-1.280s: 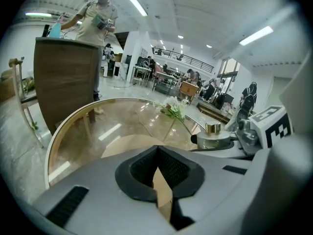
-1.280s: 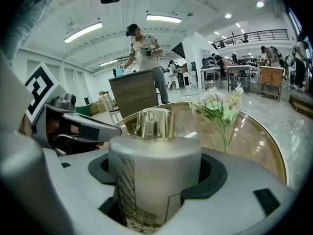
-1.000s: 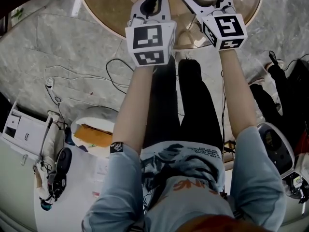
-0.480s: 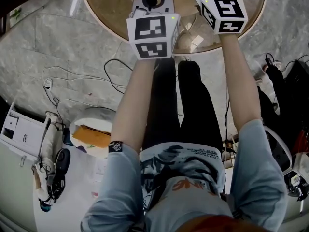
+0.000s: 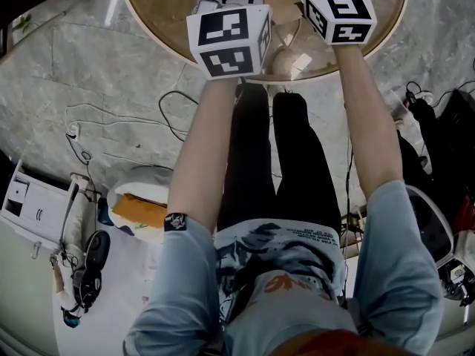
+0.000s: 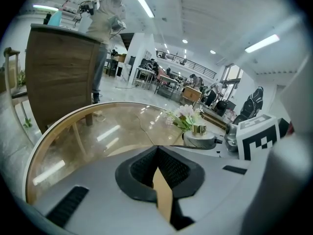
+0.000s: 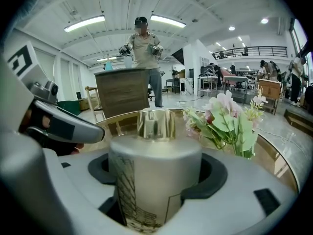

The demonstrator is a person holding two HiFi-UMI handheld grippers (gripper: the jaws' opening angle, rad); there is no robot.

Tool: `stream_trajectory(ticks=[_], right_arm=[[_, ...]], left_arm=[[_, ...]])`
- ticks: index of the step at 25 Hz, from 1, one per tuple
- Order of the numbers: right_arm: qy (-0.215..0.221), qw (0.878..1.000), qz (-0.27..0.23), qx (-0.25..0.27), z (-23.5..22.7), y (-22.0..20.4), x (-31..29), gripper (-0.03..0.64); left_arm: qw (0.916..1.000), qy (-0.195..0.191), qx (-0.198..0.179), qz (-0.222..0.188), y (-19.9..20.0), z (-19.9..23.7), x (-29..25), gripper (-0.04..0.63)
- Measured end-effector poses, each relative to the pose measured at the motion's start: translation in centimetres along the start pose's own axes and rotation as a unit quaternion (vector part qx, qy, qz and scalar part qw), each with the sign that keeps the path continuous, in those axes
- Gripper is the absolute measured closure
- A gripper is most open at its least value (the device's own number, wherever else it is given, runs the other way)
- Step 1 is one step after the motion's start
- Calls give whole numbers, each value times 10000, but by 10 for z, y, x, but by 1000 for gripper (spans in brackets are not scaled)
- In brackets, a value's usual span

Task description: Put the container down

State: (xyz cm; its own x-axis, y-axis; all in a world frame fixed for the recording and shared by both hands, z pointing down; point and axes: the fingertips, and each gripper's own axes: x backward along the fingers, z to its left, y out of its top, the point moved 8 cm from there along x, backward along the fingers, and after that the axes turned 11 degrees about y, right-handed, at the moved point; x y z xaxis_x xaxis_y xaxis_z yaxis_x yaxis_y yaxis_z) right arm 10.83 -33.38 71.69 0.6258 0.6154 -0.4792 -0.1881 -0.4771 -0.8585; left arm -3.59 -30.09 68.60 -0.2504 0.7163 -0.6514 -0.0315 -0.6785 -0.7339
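Two right gripper (image 7: 156,174) jaws clamp the container (image 7: 152,192) upright, knob (image 7: 155,124) topmost; left gripper (image 6: 159,176) closed, empty.

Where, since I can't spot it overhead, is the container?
Right gripper view: the container sits in the fingers of the right gripper, over the table, flowers to its right.

Light-blue T-shirt (image 5: 282,273), black trousers (image 5: 297,162); the left gripper (image 6: 157,150) and right gripper (image 7: 156,173) are grey, black-padded.
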Motion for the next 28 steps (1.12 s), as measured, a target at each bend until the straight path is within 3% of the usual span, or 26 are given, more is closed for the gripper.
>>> stream_trajectory(ticks=[15, 23, 28], right_arm=[[66, 9985, 529, 99, 20, -27, 28, 247], [171, 9988, 443, -123, 24, -27, 37, 249], [210, 9991, 260, -255, 36, -30, 70, 306]], left_arm=[[9999, -84, -79, 48, -14, -16, 21, 571], [10000, 71, -34, 24, -16, -15, 30, 571], [9999, 89, -44, -36, -22, -23, 52, 571]])
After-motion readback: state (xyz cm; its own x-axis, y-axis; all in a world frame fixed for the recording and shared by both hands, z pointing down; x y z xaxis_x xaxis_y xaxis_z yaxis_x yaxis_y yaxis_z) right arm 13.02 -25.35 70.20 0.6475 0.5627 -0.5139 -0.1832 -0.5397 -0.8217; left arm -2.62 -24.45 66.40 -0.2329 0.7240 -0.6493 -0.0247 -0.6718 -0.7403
